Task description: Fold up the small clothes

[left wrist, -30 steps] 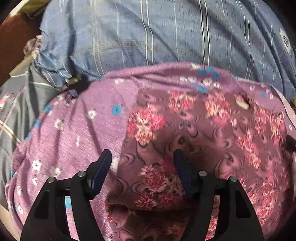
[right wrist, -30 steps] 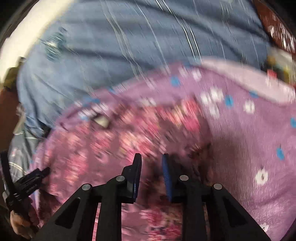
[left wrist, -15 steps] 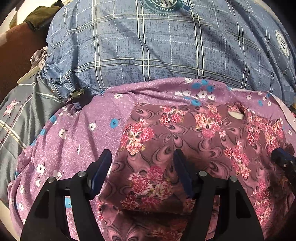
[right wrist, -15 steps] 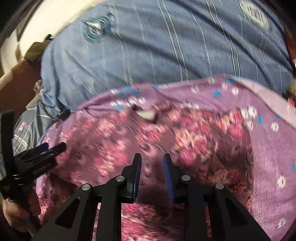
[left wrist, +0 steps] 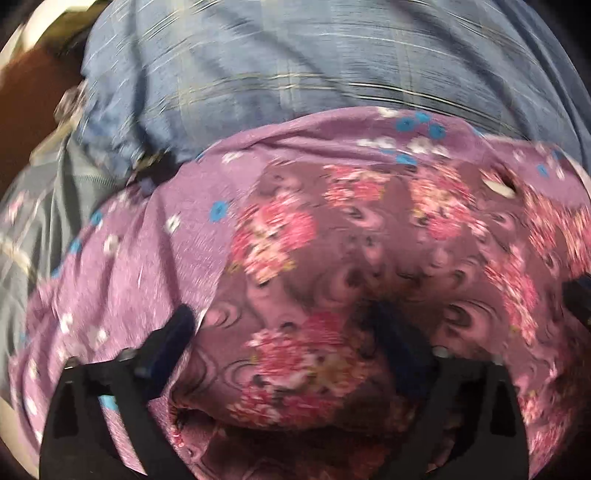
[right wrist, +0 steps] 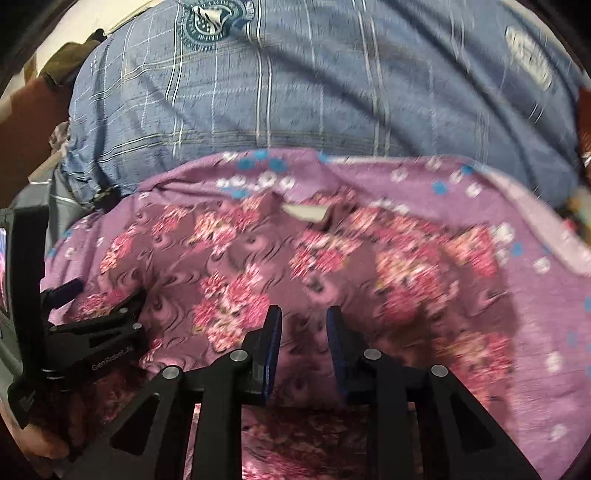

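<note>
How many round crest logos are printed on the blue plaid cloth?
2: one crest logo at the top left of the blue plaid cloth, another at its upper right; more may be hidden.

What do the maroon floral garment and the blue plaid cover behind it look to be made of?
Maroon floral garment: thin, soft printed fabric with a slight sheen, possibly synthetic; it drapes in loose wrinkles. Blue plaid cover: matte woven cloth, likely cotton; the check lines and a printed emblem show on its surface.

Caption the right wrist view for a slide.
Right gripper hovers, jaws slightly apart, over a maroon floral garment on a purple flowered sheet; left gripper at its left edge.
</note>
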A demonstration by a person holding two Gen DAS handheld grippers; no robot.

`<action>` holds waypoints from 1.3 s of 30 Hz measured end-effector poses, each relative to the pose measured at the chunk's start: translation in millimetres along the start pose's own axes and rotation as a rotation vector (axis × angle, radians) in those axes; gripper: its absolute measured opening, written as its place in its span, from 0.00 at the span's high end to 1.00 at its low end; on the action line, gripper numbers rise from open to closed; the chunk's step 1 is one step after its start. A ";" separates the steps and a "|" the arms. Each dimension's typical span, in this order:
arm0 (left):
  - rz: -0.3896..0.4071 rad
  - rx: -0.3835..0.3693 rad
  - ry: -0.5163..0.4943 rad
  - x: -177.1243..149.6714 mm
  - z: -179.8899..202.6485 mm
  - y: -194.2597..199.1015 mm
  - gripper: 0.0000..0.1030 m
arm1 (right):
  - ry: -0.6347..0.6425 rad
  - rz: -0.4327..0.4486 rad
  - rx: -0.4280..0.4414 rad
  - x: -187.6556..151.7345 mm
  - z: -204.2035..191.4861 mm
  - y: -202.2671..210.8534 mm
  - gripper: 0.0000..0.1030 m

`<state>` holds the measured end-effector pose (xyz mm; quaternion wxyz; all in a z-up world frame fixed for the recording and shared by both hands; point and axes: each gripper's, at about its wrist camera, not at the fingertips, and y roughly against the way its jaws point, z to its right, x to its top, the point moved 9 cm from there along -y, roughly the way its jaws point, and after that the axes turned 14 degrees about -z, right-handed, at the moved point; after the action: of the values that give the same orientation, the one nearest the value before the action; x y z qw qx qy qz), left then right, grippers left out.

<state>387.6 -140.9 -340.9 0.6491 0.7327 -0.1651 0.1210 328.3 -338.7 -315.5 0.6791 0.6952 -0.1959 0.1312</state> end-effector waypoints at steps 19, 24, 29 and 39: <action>-0.026 -0.106 0.110 -5.1 -13.9 18.1 0.00 | 0.007 0.078 -0.168 0.5 22.6 30.4 0.66; 0.108 -0.084 0.039 -19.7 -19.1 69.5 0.00 | -0.018 0.104 -0.196 -10.2 26.9 49.7 0.66; 0.168 -0.085 0.002 -59.9 -31.3 110.5 0.00 | -0.046 0.117 -0.224 -42.7 29.2 77.2 0.59; 0.008 0.008 -0.157 -171.8 -36.3 71.6 0.00 | -0.140 -0.105 -0.172 -153.7 50.5 65.6 0.58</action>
<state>203.0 -97.7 -338.2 0.6306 0.7419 -0.2180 0.0663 158.0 -374.5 -328.0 0.7266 0.6513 -0.2169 0.0293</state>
